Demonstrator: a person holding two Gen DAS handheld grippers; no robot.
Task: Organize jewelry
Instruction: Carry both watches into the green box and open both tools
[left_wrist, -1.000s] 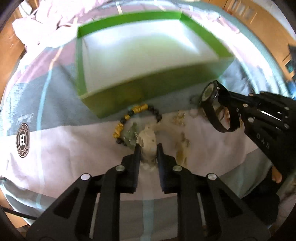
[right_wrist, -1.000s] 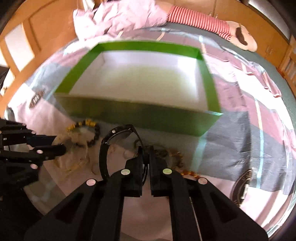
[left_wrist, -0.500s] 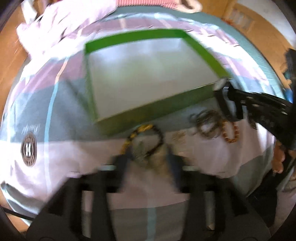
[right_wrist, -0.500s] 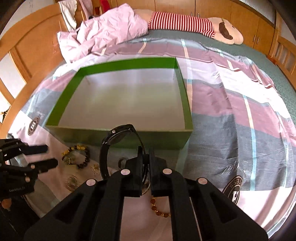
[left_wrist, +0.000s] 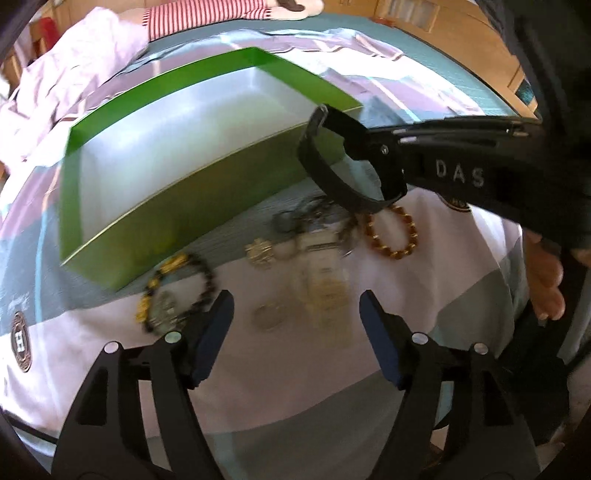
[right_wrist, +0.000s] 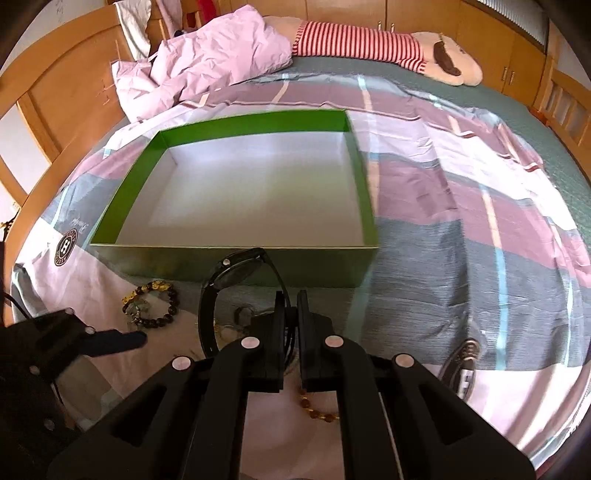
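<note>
Left wrist view: the left gripper (left_wrist: 295, 314) stands released, its blue-padded fingers (left_wrist: 212, 334) wide apart and holding nothing, above the bedspread (left_wrist: 295, 391). Loose jewelry lies just past the fingertips: a dark-and-gold bracelet (left_wrist: 177, 291) at 11 o'clock, a blurred pale heap (left_wrist: 321, 280) at 12, an amber bracelet (left_wrist: 391, 232) at 1. The green box (left_wrist: 177, 206) lies beyond, from 10 to 12. At 2 o'clock the right gripper (left_wrist: 388, 173) holds a black watch (left_wrist: 325, 162) aloft.

Right wrist view: the right gripper (right_wrist: 291, 306) is clenched on the watch (right_wrist: 236, 277) strap, the watch raised before the near wall of the box (right_wrist: 236, 264) at 12 o'clock. The dark-and-gold bracelet (right_wrist: 151, 304) lies at 10, the left gripper (right_wrist: 110, 339) at 9. A striped plush toy (right_wrist: 373, 48) lies far off at 1.
</note>
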